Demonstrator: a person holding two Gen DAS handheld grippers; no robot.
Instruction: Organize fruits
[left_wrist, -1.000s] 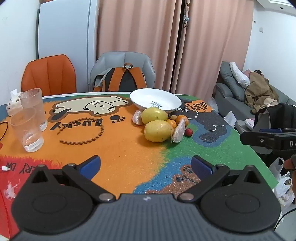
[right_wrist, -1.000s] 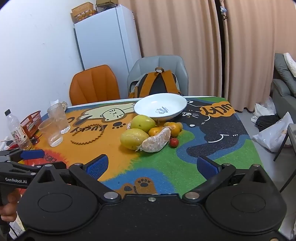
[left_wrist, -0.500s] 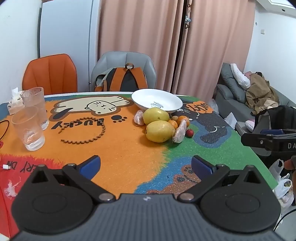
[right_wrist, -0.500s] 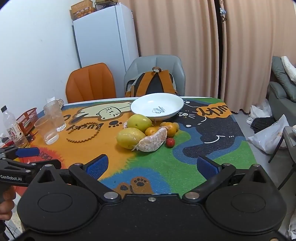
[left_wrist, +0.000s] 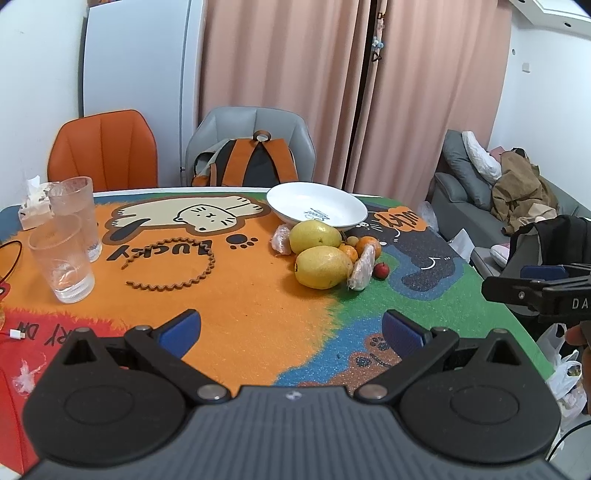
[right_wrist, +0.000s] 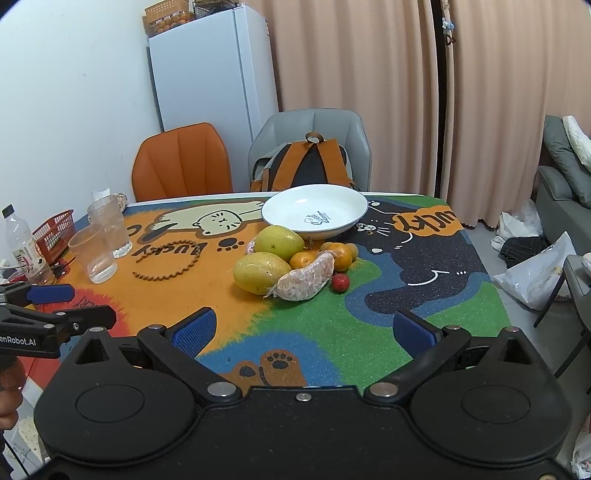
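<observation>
- White plate (right_wrist: 314, 214) is sitting empty at the far side of the tabletop (right_wrist: 332, 325), and every fruit is lying outside it.
- Two yellow-green mangoes (right_wrist: 262, 271) are resting just in front of the plate, with small oranges (right_wrist: 340, 254) beside them.
- A wrapped peeled fruit (right_wrist: 306, 277) is leaning against the nearer mango; a red fruit (right_wrist: 340, 282) is lying just right of it.
- I am holding my left tool (left_wrist: 291, 328) wide apart, gripping nothing.
- I am holding my right tool (right_wrist: 303, 326) wide apart too, well short of the plate.
</observation>
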